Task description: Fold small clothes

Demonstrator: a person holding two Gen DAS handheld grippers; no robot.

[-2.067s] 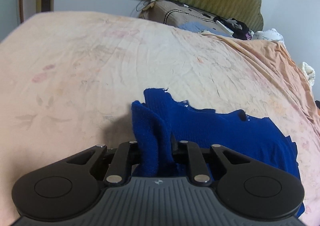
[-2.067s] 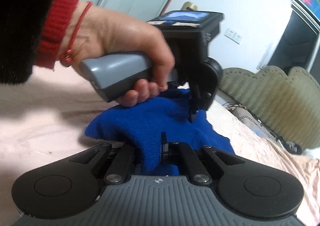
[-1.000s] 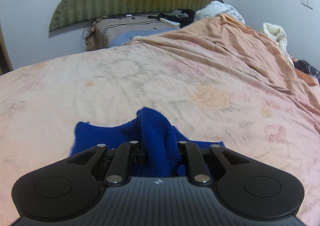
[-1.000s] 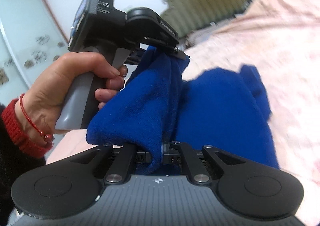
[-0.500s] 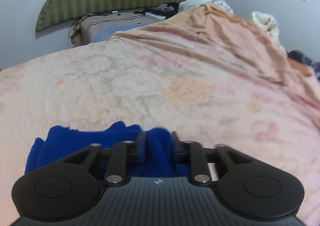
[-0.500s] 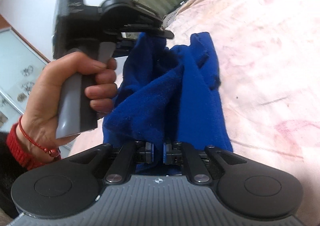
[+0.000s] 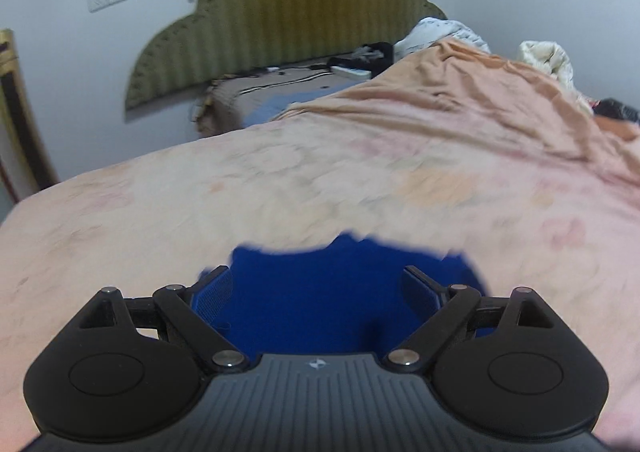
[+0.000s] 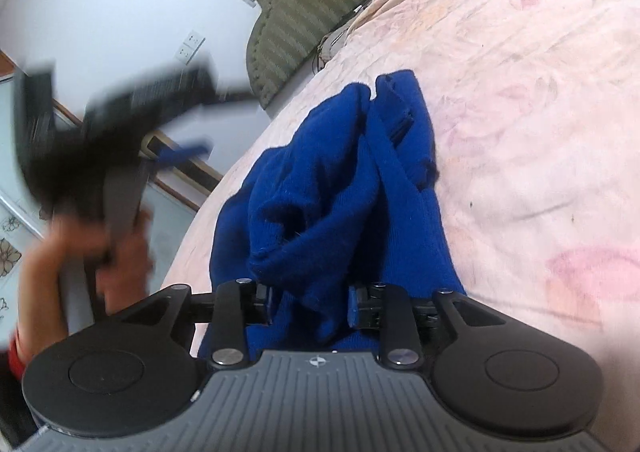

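A small blue knit garment lies bunched on the pink floral bedspread. In the left wrist view the garment lies flat below my left gripper, whose jaws stand wide open and empty. That gripper shows blurred in the right wrist view, lifted off to the left of the cloth. My right gripper has its jaws parted, with a fold of the blue cloth loose between them.
A green padded headboard stands at the far end of the bed. Pillows and dark items lie below it. An orange blanket is heaped at the right. The bed edge runs left of the garment.
Both grippers have opened and let go of the blue garment. The left gripper has pulled away from the cloth. The garment now lies on the bedspread.
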